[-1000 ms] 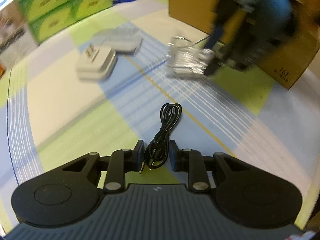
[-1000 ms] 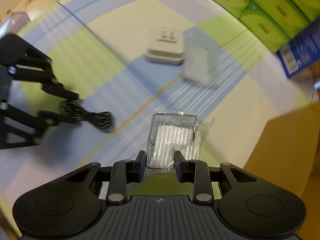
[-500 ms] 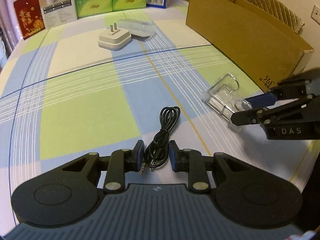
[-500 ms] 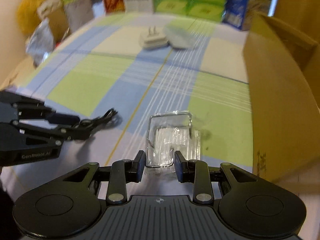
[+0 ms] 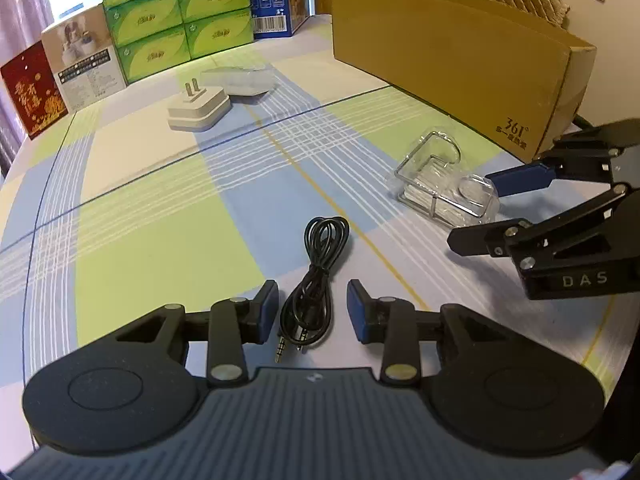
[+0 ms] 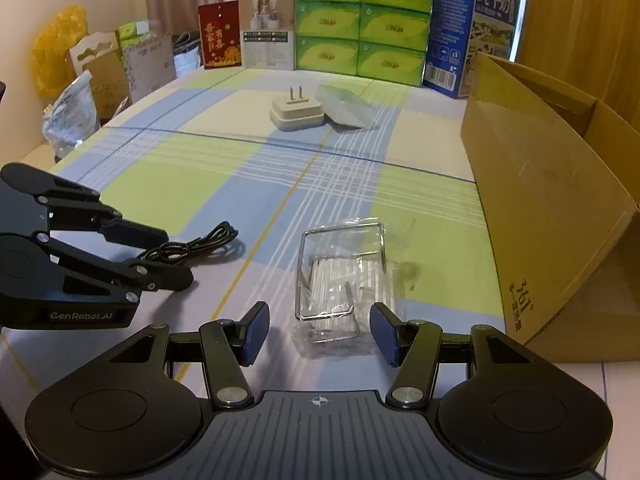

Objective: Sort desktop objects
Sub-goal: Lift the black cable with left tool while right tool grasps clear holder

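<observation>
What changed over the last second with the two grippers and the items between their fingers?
Both opened wider: the left hand-held gripper around the black audio cable, the right hand-held gripper around the clear plastic case. Neither item was gripped. The white plug adapter stayed put.

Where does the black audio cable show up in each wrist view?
Left wrist view: the black audio cable lies bottom centre, between the open fingers of the left gripper.
Right wrist view: black audio cable at left of centre, by the left gripper's tips.
Shared landmark: the white plug adapter.
</observation>
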Action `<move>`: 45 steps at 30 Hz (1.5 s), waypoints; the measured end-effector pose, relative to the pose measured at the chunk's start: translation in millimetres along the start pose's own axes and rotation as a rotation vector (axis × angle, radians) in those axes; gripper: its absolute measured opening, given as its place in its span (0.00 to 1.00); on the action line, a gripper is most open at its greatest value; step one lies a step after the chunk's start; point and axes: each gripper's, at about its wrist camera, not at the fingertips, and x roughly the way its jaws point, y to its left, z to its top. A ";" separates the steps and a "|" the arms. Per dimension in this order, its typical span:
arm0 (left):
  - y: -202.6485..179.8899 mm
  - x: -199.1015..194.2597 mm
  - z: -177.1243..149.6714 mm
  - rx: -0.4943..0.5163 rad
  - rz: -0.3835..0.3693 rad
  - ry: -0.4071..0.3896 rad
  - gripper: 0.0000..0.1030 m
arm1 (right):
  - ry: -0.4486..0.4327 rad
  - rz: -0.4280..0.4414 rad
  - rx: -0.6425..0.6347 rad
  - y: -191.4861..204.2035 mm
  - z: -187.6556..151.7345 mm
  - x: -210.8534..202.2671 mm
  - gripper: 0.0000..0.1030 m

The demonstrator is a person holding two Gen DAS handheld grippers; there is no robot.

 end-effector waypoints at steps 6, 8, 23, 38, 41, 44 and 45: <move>2.2 -2.3 -1.3 -0.051 -0.018 0.016 0.20 | -0.020 -0.001 0.030 -4.2 1.0 0.6 0.52; 0.7 -3.0 -1.2 -0.057 -0.008 0.019 0.19 | -0.022 -0.019 0.029 -3.9 1.6 0.9 0.51; 9.5 -5.8 -2.3 -0.215 0.006 0.006 0.18 | -0.035 -0.035 -0.008 2.5 -1.0 4.9 0.39; 1.5 -28.8 12.4 -0.245 0.051 -0.058 0.18 | -0.065 -0.061 -0.035 6.8 6.7 -13.5 0.27; -2.2 -38.5 15.4 -0.266 0.056 -0.071 0.18 | -0.082 -0.058 -0.032 6.3 12.9 -25.0 0.27; -6.9 -49.6 19.4 -0.287 0.063 -0.077 0.18 | -0.102 -0.056 -0.031 7.7 16.7 -39.9 0.27; -8.1 -52.7 20.8 -0.294 0.066 -0.076 0.18 | -0.107 -0.056 -0.028 8.0 17.4 -44.6 0.27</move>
